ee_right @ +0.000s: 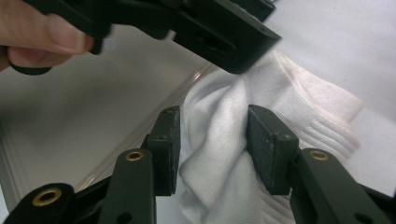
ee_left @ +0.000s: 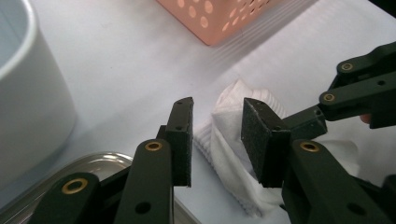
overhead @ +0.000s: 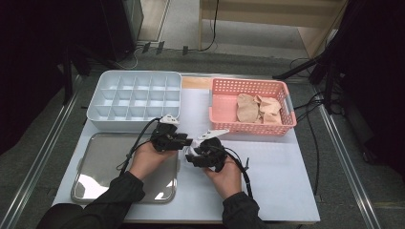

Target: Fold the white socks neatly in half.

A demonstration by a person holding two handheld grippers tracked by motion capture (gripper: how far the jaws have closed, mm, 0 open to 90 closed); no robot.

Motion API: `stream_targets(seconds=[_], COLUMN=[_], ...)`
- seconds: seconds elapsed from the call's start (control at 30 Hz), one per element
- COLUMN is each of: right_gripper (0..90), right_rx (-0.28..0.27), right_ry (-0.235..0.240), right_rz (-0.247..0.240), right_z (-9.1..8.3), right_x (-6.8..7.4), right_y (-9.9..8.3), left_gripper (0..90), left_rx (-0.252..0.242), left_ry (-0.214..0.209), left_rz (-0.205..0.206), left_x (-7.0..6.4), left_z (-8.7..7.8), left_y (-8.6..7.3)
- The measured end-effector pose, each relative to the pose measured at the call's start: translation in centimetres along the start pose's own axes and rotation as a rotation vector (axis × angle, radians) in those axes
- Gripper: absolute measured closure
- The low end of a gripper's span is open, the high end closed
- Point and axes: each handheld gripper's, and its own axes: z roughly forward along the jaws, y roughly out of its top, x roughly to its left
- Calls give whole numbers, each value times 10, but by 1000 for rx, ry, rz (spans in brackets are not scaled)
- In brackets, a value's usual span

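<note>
white sock [ee_right: 224,154] sits between the parted right gripper [ee_right: 212,140] jaws, ungripped; open left gripper [ee_left: 217,140] at its 9 o'clock.

divided tray [overhead: 134,99]: white, upper left
basket [overhead: 251,130]: pink, upper right, holds beige socks [overhead: 258,109]
metal tray [overhead: 97,157]: lower left

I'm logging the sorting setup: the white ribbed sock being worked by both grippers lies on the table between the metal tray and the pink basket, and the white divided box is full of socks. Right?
Not quite. The high view shows the white divided plastic box with empty compartments; the beige socks lie in the pink perforated basket. The rest holds: the white ribbed sock lies on the table beside the metal tray, with both grippers at it.
</note>
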Motion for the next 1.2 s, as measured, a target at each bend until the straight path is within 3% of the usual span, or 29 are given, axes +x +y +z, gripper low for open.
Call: stream_targets(seconds=[0.27,0.5,0.63,0.73,0.9,1.2], right_gripper=[575,604,729,815,873,868], right_rx=[-9,-51,-73,-74,-47,20], right_ry=[1,22,49,44,41,39], right_rz=[5,24,34,43,65,27], right_z=[-7,-29,-44,-49,-44,-18], right_x=[0,-1,-3,-5,-7,4], right_y=[-2,-1,-2,-3,-7,-10], left_gripper=[658,658,658,658,655,649], left_rx=[22,20,22,21,23,28], left_ry=[7,3,2,1,4,6], left_rz=[9,9,12,12,15,8], left_x=[2,3,4,4,5,8], left_z=[7,7,7,8,8,9], left_y=[-1,-1,-1,-1,0,0])
